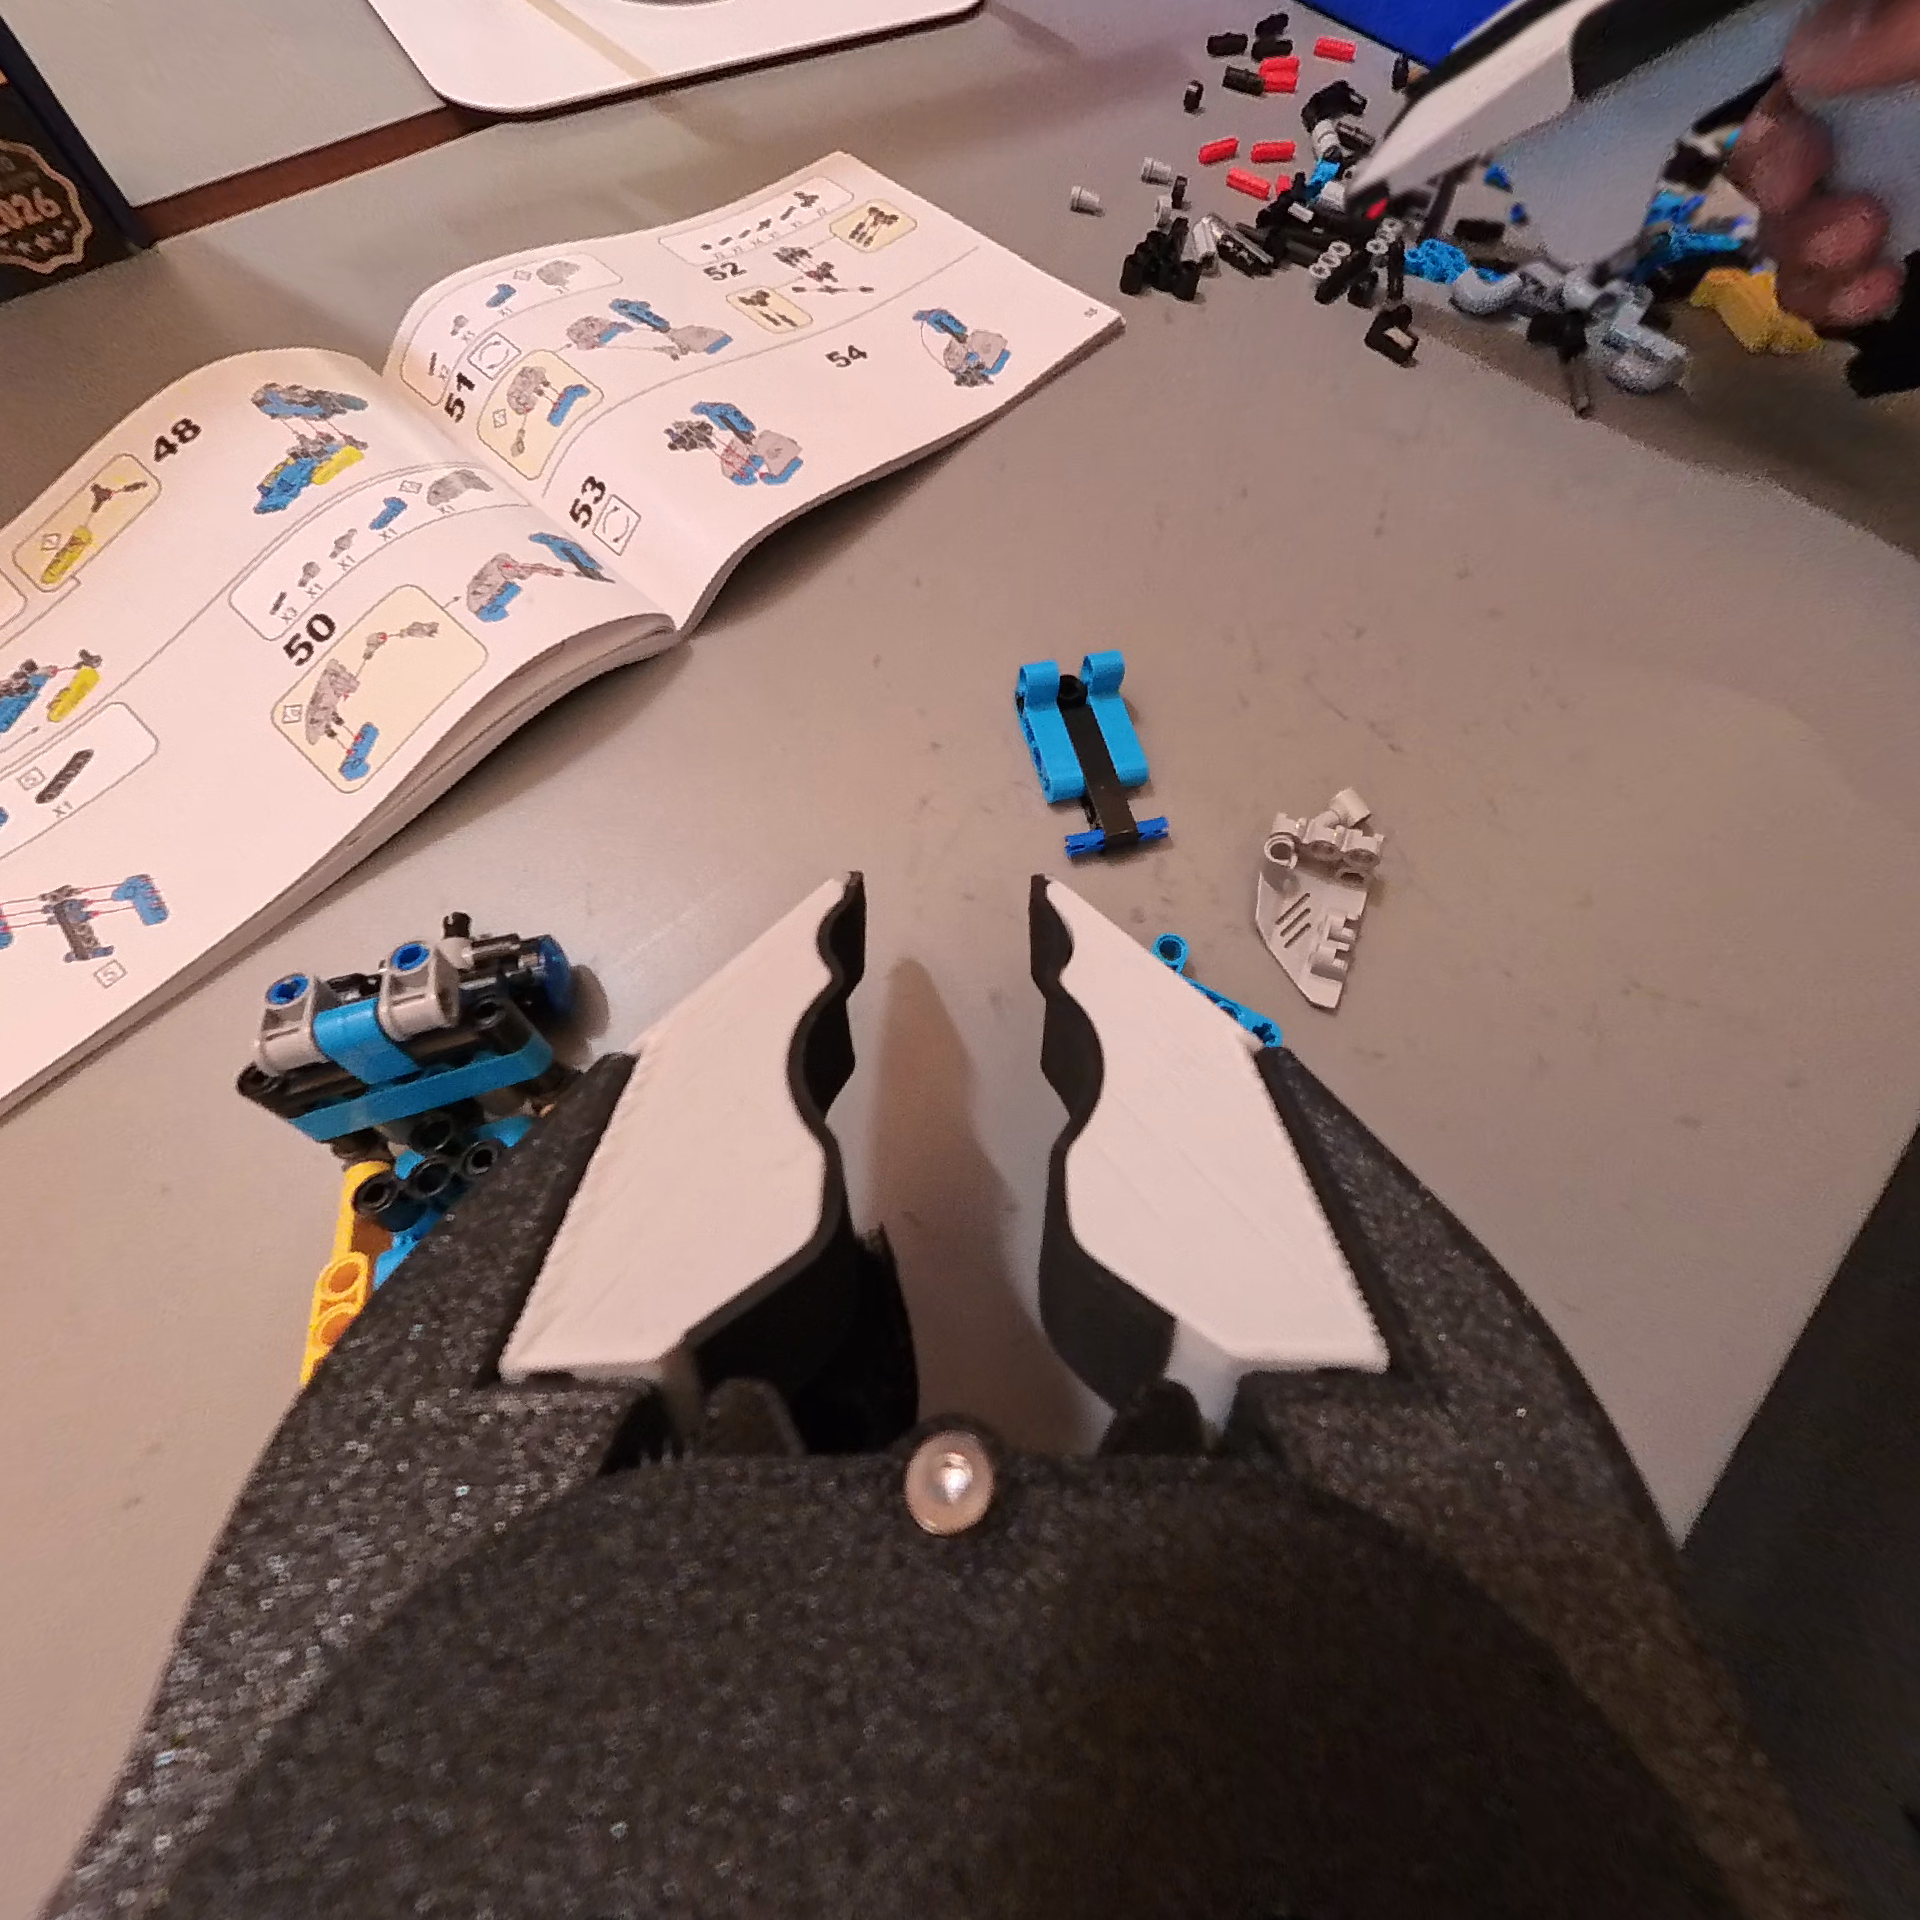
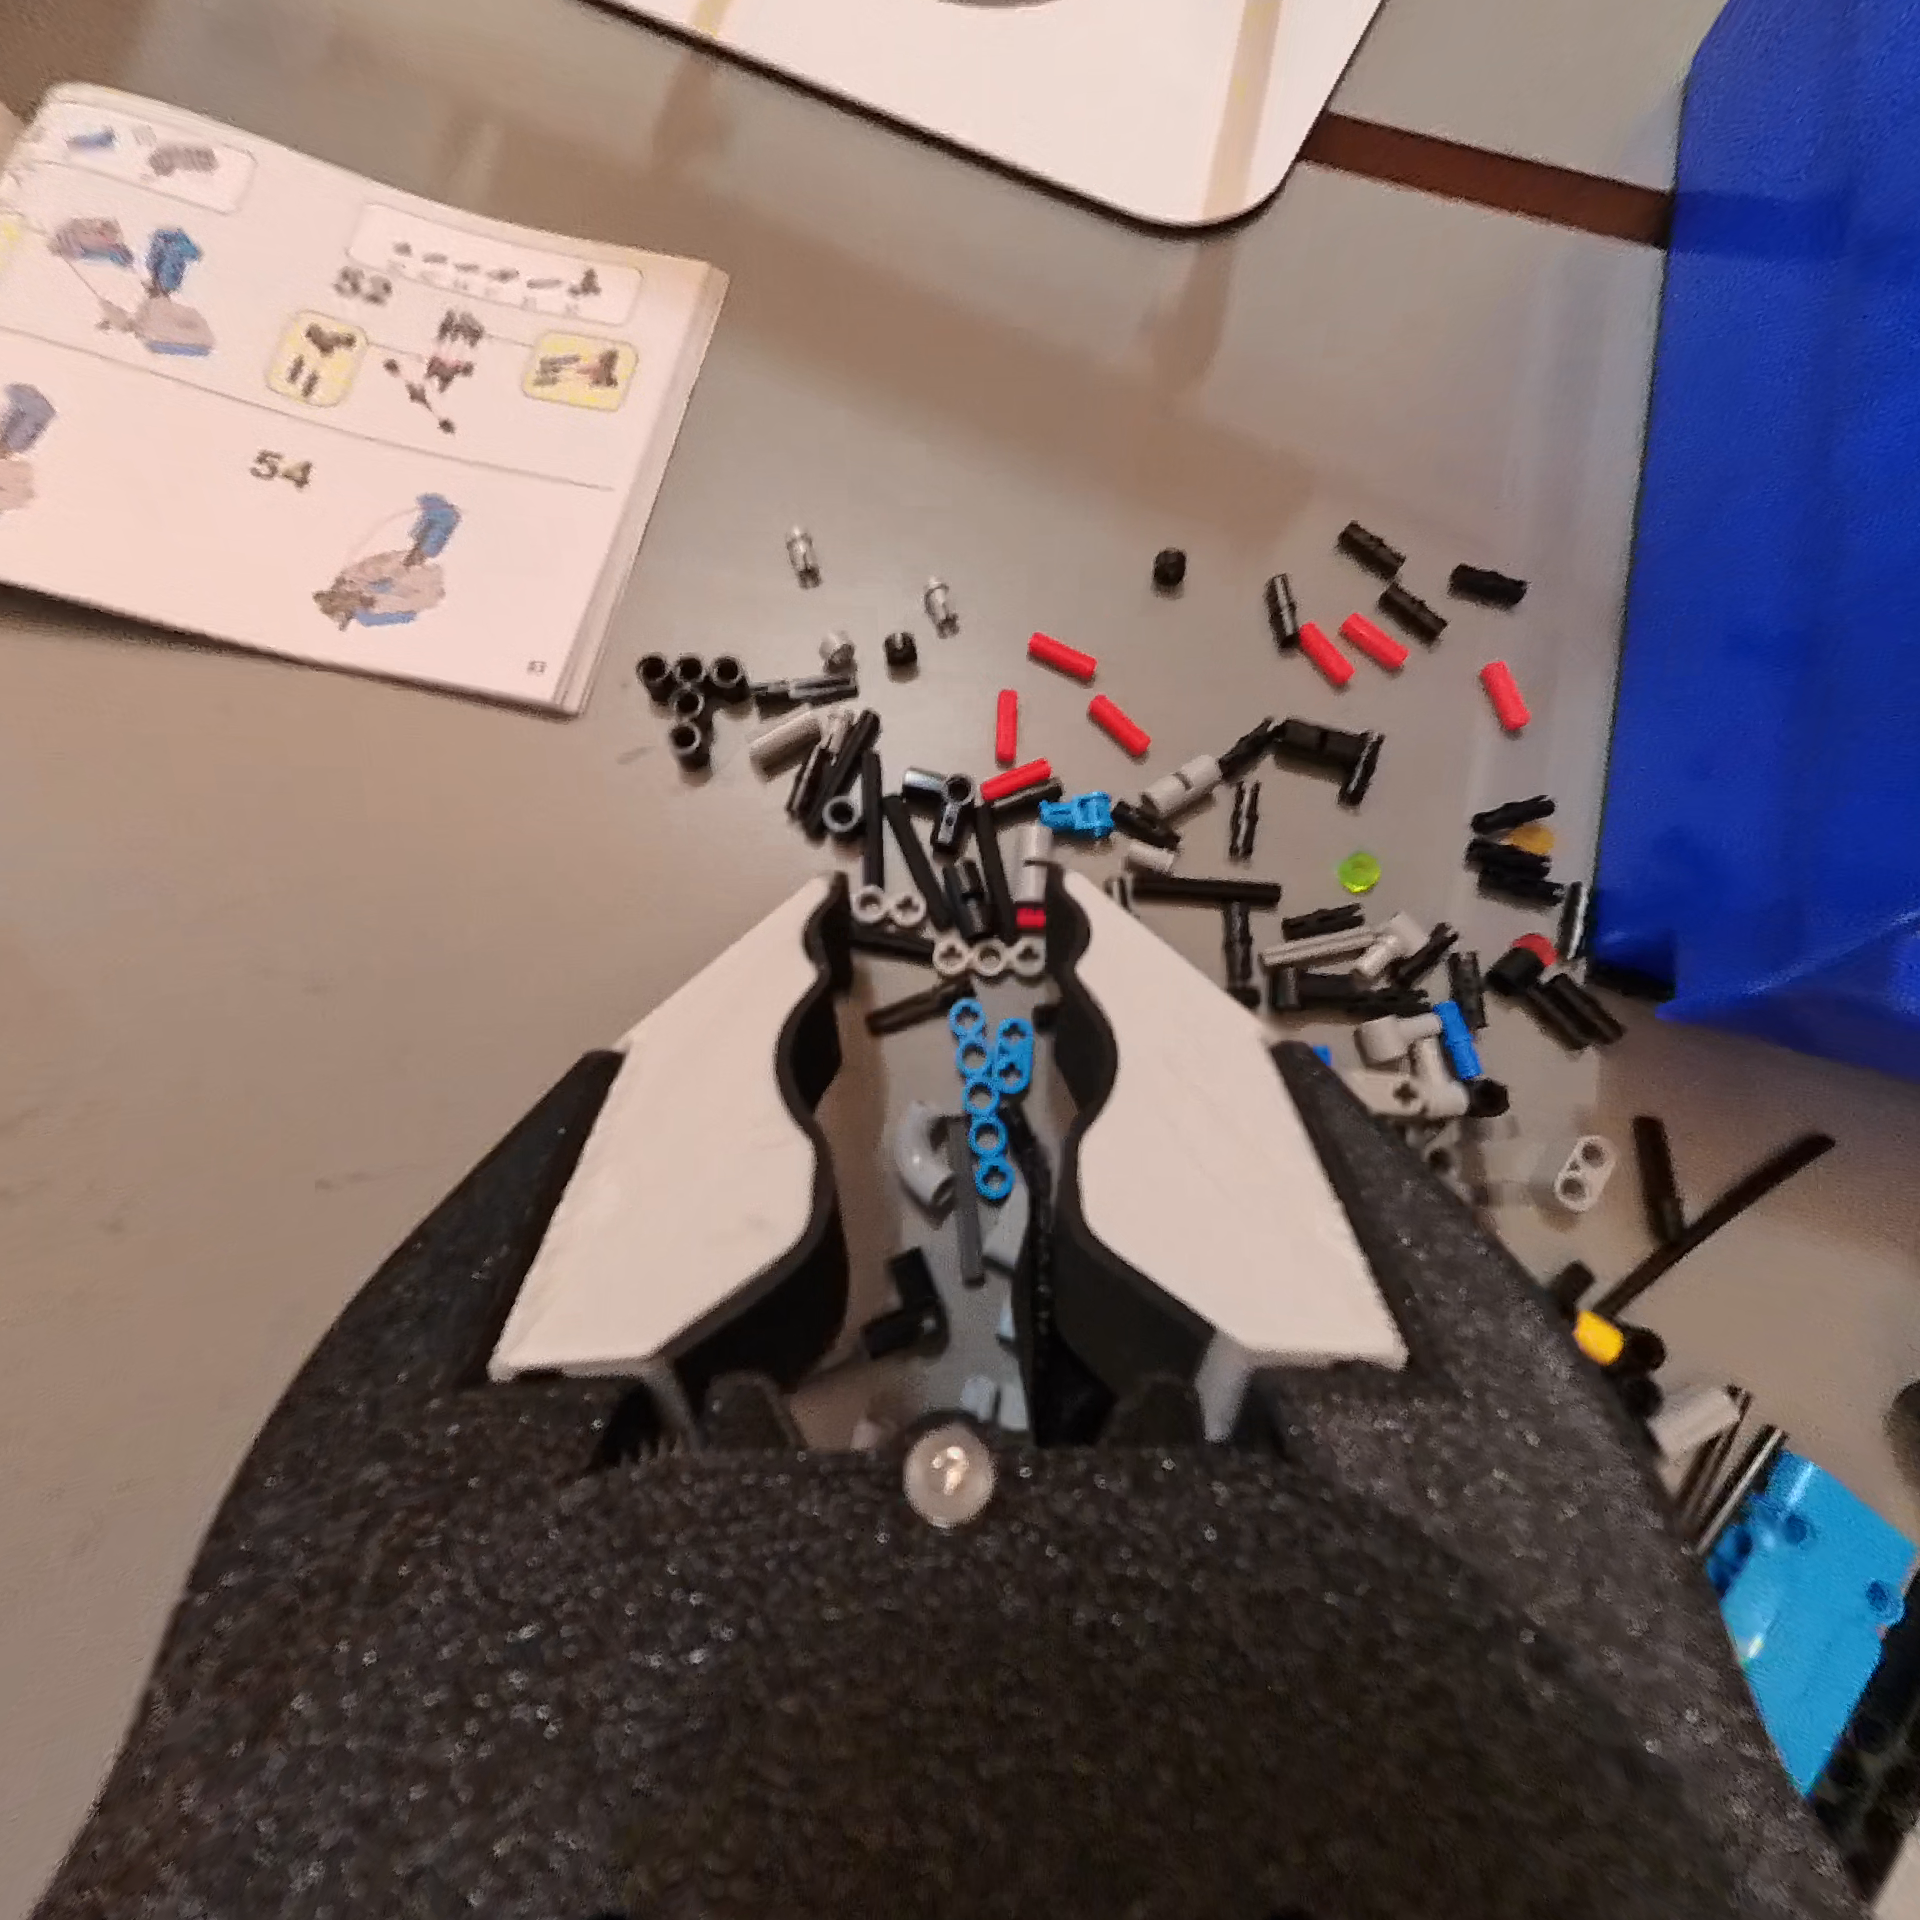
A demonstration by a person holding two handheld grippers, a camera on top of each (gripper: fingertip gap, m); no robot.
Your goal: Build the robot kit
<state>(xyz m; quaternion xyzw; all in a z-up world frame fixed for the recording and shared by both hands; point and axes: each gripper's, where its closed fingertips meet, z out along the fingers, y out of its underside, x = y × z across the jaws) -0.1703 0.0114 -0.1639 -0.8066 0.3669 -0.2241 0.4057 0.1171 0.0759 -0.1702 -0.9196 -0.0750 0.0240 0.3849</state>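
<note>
My left gripper (image 1: 945,894) is open and empty above the grey table. Just ahead of it lies a small blue and black brick assembly (image 1: 1086,743); a grey panel piece (image 1: 1314,904) lies to its right. A larger blue, grey and black built model (image 1: 410,1049) sits at the left finger's side. My right gripper (image 2: 945,899) is open and empty, hovering over a scattered pile of small parts (image 2: 1143,790): black pins, red pins (image 2: 1060,657), grey connectors. A blue beam (image 2: 985,1101) lies on the table between its fingers. The right gripper also shows in the left wrist view (image 1: 1382,192), held by a hand.
An open instruction booklet (image 1: 499,457) lies at the left, and shows in the right wrist view (image 2: 343,416). A white board (image 2: 1039,94) lies at the back. A blue box or bag (image 2: 1797,520) stands at the right. A dark box (image 1: 52,197) stands at the far left. My hands' fingertips stand some 30 cm from each other.
</note>
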